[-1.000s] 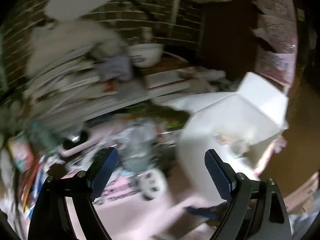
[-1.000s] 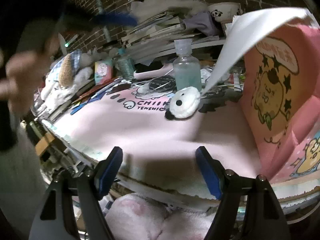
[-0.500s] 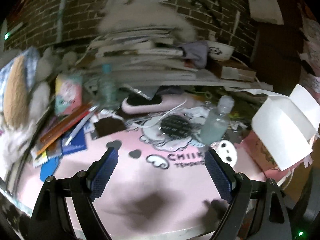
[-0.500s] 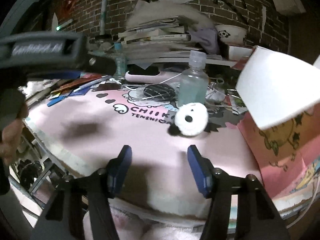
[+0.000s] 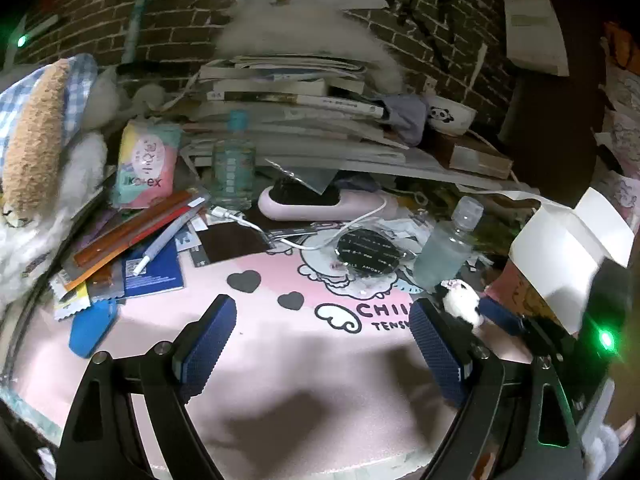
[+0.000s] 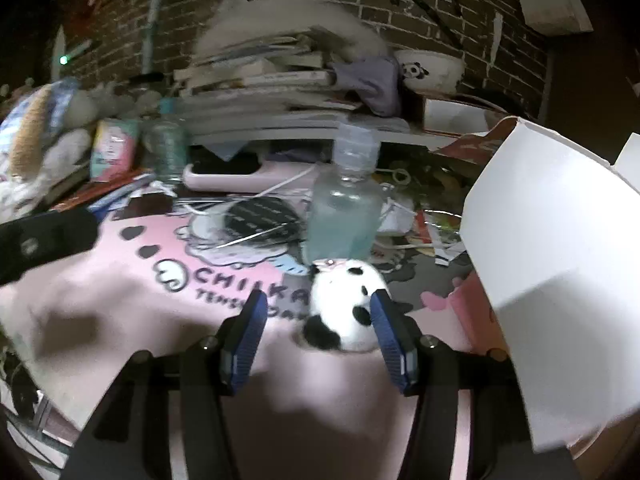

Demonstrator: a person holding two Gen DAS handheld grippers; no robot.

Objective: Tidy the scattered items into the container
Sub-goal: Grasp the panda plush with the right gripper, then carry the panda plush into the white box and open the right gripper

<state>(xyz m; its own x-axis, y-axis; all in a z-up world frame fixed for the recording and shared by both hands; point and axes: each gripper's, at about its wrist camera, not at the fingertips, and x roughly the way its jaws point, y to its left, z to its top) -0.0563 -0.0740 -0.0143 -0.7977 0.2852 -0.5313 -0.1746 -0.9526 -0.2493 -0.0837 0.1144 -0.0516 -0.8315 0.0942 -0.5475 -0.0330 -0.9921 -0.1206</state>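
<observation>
Over the pink mat [image 5: 280, 360], the left gripper [image 5: 320, 344] is being held wide open and empty; the panda plush [image 6: 344, 308] is being straddled by the right gripper [image 6: 316, 320], parted, beside the white-flapped box [image 6: 552, 248].

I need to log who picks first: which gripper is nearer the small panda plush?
Right. The right gripper has the panda plush between its open fingers; the left gripper hovers apart, off to the plush's left.
</observation>
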